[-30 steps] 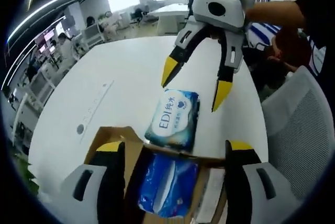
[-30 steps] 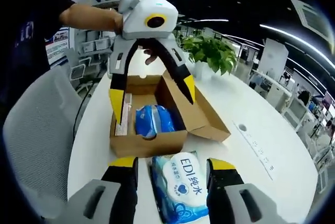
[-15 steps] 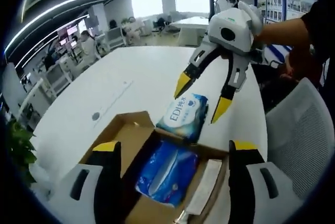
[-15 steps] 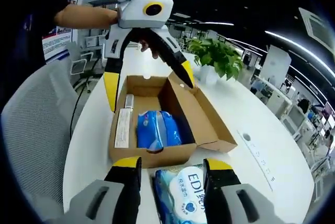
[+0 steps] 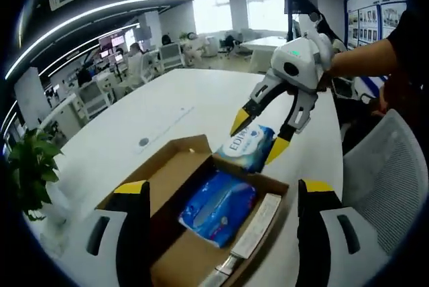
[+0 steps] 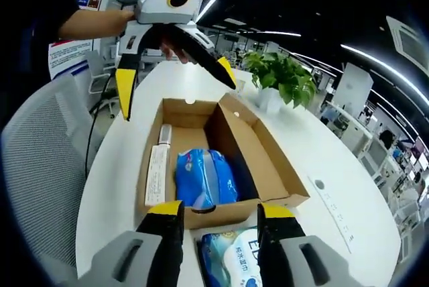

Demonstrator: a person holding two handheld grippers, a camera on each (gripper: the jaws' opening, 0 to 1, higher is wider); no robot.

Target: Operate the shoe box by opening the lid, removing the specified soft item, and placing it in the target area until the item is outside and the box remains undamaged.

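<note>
Both of my claws were spread wide and gripped nothing. Seen from the left gripper view, my left claw [image 5: 221, 196] hung over the open shoe box [image 5: 175, 181] on the white table [image 5: 167, 116], its yellow-tipped jaws standing apart to either side of the box. Inside the box lay a blue soft pack [image 5: 218, 206], and beside it, along the box's right wall, a long pale flat packet [image 5: 255, 226]. Just past the far wall of the box, a white and blue wipes pack [image 5: 247, 146] lay on the table, outside the box and touching or nearly touching its wall; I could not tell which. My right claw [image 5: 258, 136] reached in from the right, its two yellow tips spread to either side of that pack without closing on it. A grey mesh chair [image 5: 382, 173] stood at the table's right edge.

From the right gripper view, a potted plant [image 6: 281, 76] stood on the table beyond the box [image 6: 265, 166], whose lid flap lay folded out to the right. The wipes pack [image 6: 231, 260] sat between my right claw's parted jaws, near side of the box
</note>
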